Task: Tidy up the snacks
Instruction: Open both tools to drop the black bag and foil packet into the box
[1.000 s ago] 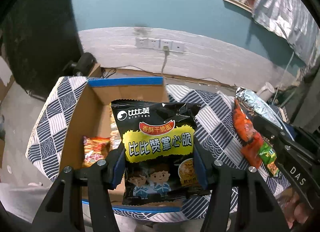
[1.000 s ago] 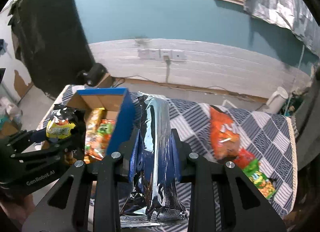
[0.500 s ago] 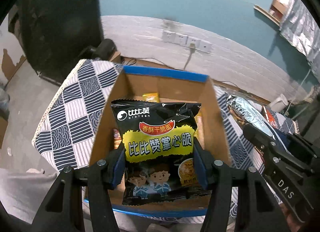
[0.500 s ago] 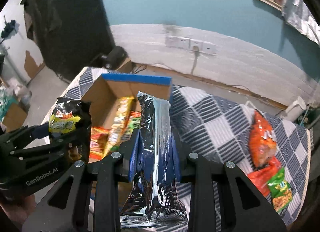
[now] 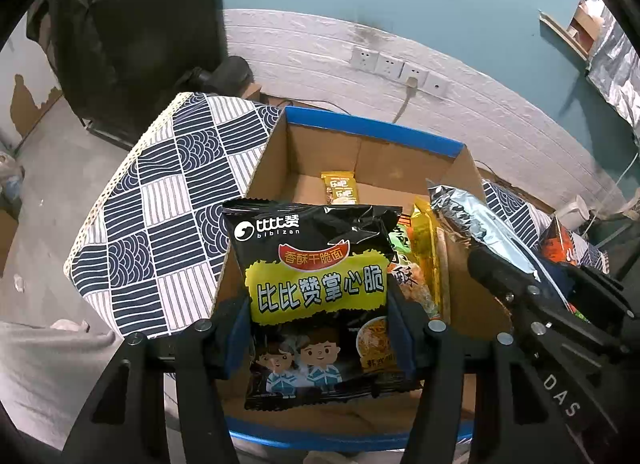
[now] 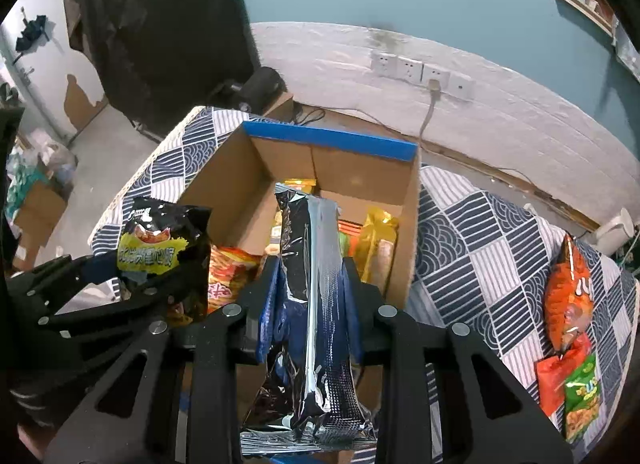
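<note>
My left gripper (image 5: 318,328) is shut on a black and yellow noodle snack bag (image 5: 316,284), held upright over the near half of an open cardboard box (image 5: 360,124) with blue rims. My right gripper (image 6: 310,304) is shut on a silver foil bag (image 6: 314,276), squeezed edge-on above the same box (image 6: 328,144). Each gripper shows in the other's view: the left one with its black bag (image 6: 160,244) at the left, the right one with the foil bag (image 5: 472,216) at the right. Several orange and yellow packets (image 6: 376,248) lie inside the box.
The box stands on a table under a navy and white patterned cloth (image 5: 168,200). An orange bag (image 6: 568,296), a red packet and a green packet (image 6: 580,404) lie on the cloth at the right. A white wall with sockets (image 5: 396,68) runs behind.
Both grippers have travelled left and downward with their bags, from beside the box to over its opening. Neither grip has changed.
</note>
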A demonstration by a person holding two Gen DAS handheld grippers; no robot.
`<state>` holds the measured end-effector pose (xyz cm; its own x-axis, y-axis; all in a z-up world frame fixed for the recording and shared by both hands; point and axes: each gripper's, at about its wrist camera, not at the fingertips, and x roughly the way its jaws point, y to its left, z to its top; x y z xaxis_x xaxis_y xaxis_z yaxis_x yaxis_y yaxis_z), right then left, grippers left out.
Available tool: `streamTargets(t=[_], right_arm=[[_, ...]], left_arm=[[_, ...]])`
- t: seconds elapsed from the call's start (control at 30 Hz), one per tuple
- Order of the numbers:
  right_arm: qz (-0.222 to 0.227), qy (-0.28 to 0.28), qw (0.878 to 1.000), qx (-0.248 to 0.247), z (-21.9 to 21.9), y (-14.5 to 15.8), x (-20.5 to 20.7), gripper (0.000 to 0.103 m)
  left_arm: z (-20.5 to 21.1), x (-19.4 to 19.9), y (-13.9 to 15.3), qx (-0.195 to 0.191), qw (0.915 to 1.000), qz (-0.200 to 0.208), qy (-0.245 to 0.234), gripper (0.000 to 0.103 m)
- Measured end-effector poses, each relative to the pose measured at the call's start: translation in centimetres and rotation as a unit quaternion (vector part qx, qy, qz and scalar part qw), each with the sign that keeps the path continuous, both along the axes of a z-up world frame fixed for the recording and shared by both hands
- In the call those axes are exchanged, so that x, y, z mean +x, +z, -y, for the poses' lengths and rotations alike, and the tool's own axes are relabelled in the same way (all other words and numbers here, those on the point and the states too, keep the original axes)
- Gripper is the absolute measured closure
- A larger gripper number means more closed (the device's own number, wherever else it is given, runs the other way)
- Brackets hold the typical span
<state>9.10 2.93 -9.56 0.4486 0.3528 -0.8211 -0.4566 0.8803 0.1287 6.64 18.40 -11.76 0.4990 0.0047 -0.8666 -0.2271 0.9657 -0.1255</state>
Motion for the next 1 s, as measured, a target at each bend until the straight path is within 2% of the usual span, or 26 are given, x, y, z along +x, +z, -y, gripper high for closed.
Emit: streamTargets(t=[0.2, 0.27, 0.33, 0.5, 1.0], right_arm=[[-0.024, -0.005, 1.0, 0.007, -0.1, -0.7, 0.5, 0.072], [-0.022, -0.012, 1.0, 0.008, 0.2, -0.6, 0.5, 0.063], [-0.022, -0.017, 1.0, 0.009, 0.7, -0.4, 0.6, 0.058], [-0.018, -0.028, 0.999, 0.011, 2.0, 0.1, 0.6, 0.042], [0.003, -0.059, 0.998, -0.009, 7.8, 1.1, -0.9, 0.038]], left_arm=[[-0.2, 0.2, -0.4, 0.001, 0.9999, -0.014, 0.007, 0.039], [-0.2, 0.2, -0.4, 0.011, 0.9997, -0.016, 0.011, 0.035], [-0.3, 0.2, -0.3, 0.016, 0.9997, -0.015, 0.014, 0.026], [-0.1, -0.1, -0.1, 0.003, 0.9999, -0.011, 0.01, 0.023], [4.6, -0.2, 1.2, 0.031, 0.9988, -0.007, -0.036, 0.023]])
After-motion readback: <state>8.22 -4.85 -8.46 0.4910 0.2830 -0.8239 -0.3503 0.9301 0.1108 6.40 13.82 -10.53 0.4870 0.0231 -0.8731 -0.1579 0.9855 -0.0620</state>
